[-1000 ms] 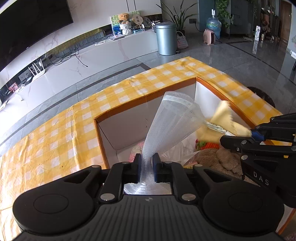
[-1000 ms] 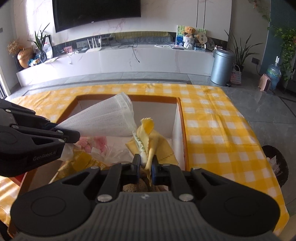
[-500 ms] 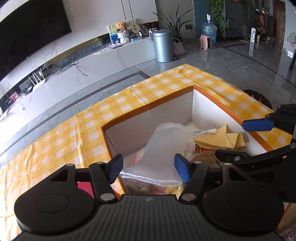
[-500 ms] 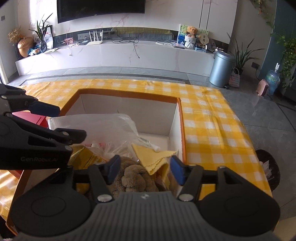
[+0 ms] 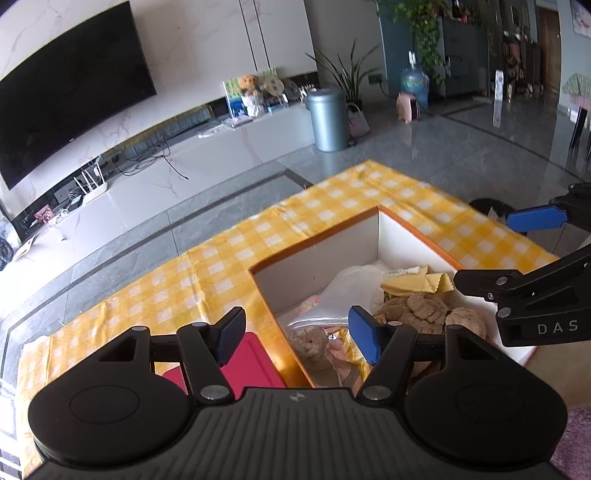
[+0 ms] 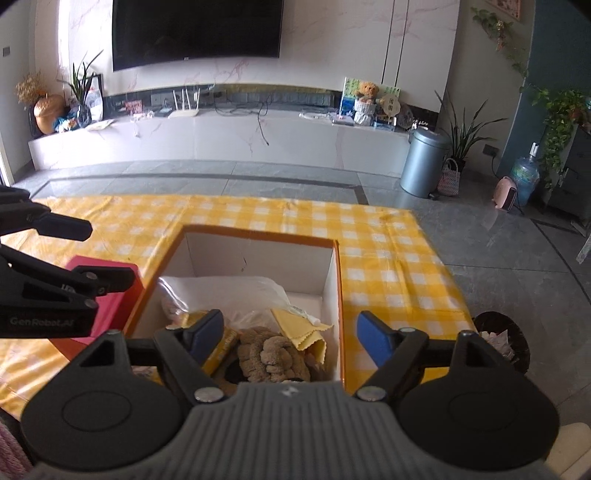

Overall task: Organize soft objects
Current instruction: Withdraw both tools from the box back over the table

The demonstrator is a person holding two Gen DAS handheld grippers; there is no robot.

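Soft things fill the orange-rimmed white cardboard box (image 6: 328,269) standing on the yellow-and-white checked tablecloth (image 6: 388,266): a clear crinkled plastic bag (image 6: 229,295) toward its far wall, a yellow pinked-edge cloth (image 6: 301,328) and a brown knitted plush toy (image 6: 271,356) at its near right corner. The left gripper (image 5: 297,332) is released, nothing between its blue pads. The right gripper (image 6: 290,336) has just been opening further and holds nothing, hanging over the box's near edge.

Only the left wrist view shows a pale pink fuzzy item (image 5: 308,345) under the bag by the box's left wall. The right wrist view alone takes in the whole red flat box (image 6: 110,299) just beside the box, and a dark waste bin (image 6: 509,339) off the table's right edge.

Beyond lie grey tiled floor (image 6: 498,251), a white marble media bench (image 6: 221,136), a black wall television (image 6: 195,33) and a grey metal dustbin (image 6: 423,162).
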